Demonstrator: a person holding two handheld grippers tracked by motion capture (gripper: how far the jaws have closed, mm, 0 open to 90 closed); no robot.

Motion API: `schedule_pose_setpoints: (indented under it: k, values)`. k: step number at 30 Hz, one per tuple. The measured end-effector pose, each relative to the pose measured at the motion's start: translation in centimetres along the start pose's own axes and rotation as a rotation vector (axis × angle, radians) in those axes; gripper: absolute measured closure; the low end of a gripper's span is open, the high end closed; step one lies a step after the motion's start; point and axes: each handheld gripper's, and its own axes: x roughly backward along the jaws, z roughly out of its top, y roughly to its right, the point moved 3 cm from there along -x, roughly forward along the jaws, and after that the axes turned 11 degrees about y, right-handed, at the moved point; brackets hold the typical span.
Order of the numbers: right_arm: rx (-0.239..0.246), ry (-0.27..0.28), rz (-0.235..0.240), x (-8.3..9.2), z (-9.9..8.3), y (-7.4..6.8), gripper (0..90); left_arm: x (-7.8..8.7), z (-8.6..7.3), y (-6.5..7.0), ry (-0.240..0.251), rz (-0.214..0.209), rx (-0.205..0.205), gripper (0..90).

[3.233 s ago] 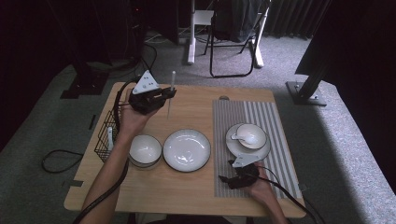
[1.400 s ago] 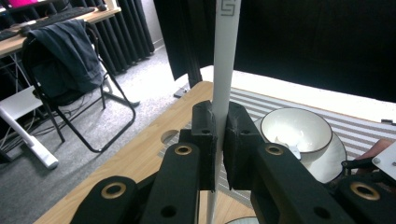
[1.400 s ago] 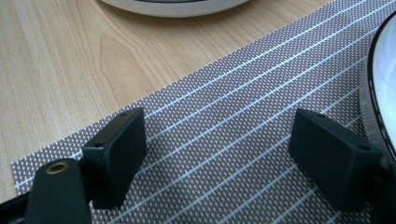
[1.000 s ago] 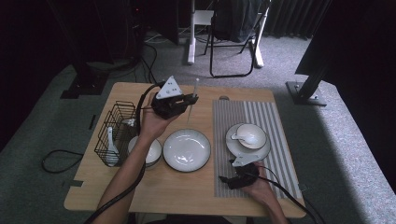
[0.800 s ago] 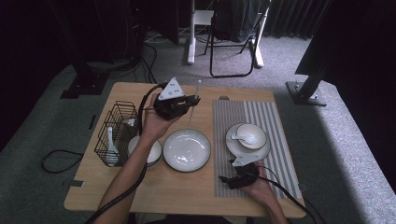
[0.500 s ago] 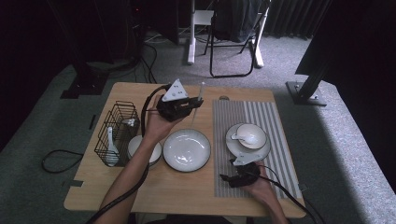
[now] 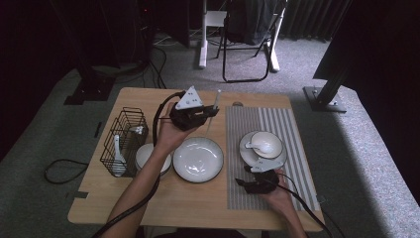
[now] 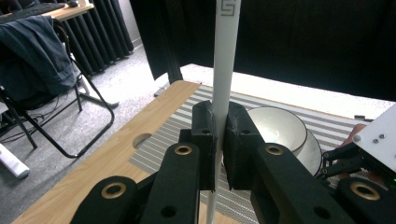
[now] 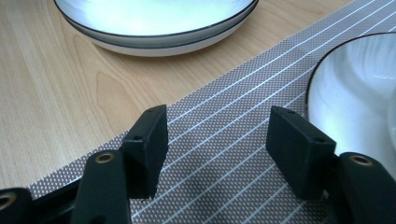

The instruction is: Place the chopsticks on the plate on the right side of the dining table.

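My left gripper (image 7: 210,112) (image 8: 218,135) hangs above the table's far middle, shut on a long white stick (image 7: 215,105) (image 8: 225,70) that stands up between its pads. My right gripper (image 7: 243,181) (image 9: 217,140) rests low on the striped placemat (image 7: 292,131) (image 9: 224,116) near the front edge. Its jaws have just been closing, they stand apart, and nothing is between them. A white bowl (image 7: 266,143) (image 8: 275,127) with a spoon in it sits on a saucer (image 7: 249,153) (image 9: 355,93) just beyond the right gripper.
A large white plate (image 7: 198,158) (image 9: 154,21) lies at the table's middle, left of the placemat. A smaller bowl (image 7: 146,155) sits beside a black wire basket (image 7: 125,136) that holds a white spoon (image 7: 118,159). A folding chair (image 7: 247,44) stands behind the table.
My left gripper has carried the white stick rightward, from near the basket to the placemat's far left corner. The right hand has stayed in place.
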Motion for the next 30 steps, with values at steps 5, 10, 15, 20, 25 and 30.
schedule_pose_setpoints:
  k: [5, 10, 15, 20, 25, 30]
  values:
    - [-0.003, -0.008, -0.025, 0.1, 0.4, 0.2, 41.7, -0.2, 0.0, 0.2, 0.003, -0.009, 0.0, 84.6]
    - [0.01, 0.001, -0.038, -0.1, 1.2, 0.1, 43.9, -0.2, 0.0, 0.4, 0.01, -0.017, 0.005, 84.6]
    - [0.008, 0.024, -0.045, -0.3, 2.0, 0.1, 47.1, -0.3, 0.0, 0.5, 0.01, -0.023, 0.005, 84.6]
    - [0.0, 0.044, -0.06, -0.2, 2.6, 0.4, 50.9, -0.4, 0.0, 0.6, 0.016, -0.035, 0.013, 84.6]
    - [-0.013, 0.077, -0.064, -0.2, 3.3, 0.6, 56.4, -0.6, 0.0, 0.8, 0.012, -0.041, 0.01, 84.6]
    - [-0.017, 0.082, -0.066, -0.3, 3.5, 0.7, 64.4, -0.8, 0.0, 1.1, 0.012, -0.049, 0.014, 84.6]
